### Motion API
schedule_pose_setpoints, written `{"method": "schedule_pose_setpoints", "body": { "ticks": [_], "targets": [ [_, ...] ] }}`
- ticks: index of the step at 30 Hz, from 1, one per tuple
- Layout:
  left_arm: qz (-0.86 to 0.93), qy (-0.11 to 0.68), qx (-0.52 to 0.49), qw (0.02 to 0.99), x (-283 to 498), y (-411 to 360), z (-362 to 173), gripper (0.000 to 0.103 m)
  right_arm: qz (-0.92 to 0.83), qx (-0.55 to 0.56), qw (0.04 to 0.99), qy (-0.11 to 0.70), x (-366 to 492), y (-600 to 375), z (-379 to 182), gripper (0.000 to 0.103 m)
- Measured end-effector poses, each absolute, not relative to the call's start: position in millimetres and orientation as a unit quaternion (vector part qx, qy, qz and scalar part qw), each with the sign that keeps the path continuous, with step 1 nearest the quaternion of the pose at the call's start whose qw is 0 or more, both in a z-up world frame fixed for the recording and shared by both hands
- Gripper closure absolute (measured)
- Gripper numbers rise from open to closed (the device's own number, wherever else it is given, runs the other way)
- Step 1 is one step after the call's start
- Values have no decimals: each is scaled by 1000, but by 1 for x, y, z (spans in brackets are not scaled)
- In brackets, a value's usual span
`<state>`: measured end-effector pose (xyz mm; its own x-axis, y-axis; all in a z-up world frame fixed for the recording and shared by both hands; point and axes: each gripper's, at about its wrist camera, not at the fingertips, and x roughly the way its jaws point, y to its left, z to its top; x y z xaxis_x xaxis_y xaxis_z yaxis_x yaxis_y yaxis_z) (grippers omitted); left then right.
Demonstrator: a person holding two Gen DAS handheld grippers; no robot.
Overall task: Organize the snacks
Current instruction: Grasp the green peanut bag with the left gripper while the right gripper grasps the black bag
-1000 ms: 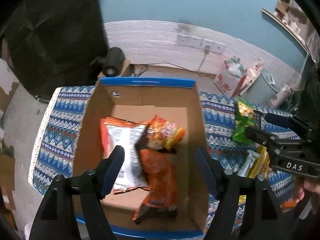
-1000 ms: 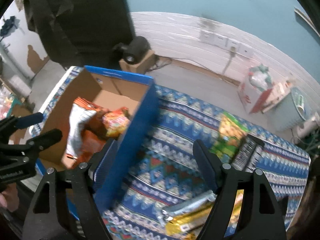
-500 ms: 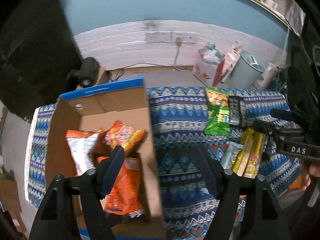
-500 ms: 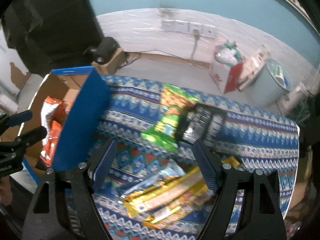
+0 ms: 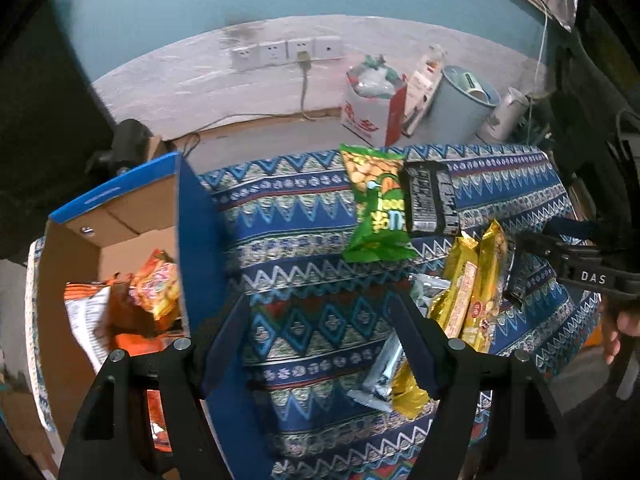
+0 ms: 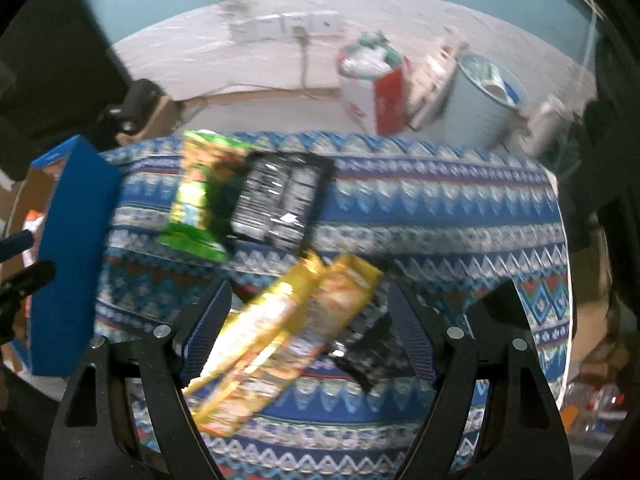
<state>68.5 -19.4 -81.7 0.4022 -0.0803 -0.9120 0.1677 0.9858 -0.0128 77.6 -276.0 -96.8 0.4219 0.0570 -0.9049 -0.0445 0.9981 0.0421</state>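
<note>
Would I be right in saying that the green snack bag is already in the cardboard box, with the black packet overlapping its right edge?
Not quite: the green bag is not in the box. It lies on the patterned cloth to the right of the box, as the left wrist view shows. The black packet does overlap its right edge.

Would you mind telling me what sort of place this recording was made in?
Probably a lived-in room at home, not a lab: a patterned tablecloth covers the table, wall sockets sit low on a teal wall, and a bin stands on the floor.
</note>
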Motion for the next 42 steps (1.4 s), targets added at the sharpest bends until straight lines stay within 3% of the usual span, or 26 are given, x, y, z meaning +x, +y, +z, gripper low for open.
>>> {"method": "schedule_pose_setpoints", "body": {
  "ticks": [33,42],
  "targets": [
    [-88,576,81,809,109,-66,-134,28,-39,90,778,621,105,-340,-199,22],
    [-82,584,55,806,126,-70,-138,28,-29,-12,780,625,96,-319,-219,24]
  ]
}}
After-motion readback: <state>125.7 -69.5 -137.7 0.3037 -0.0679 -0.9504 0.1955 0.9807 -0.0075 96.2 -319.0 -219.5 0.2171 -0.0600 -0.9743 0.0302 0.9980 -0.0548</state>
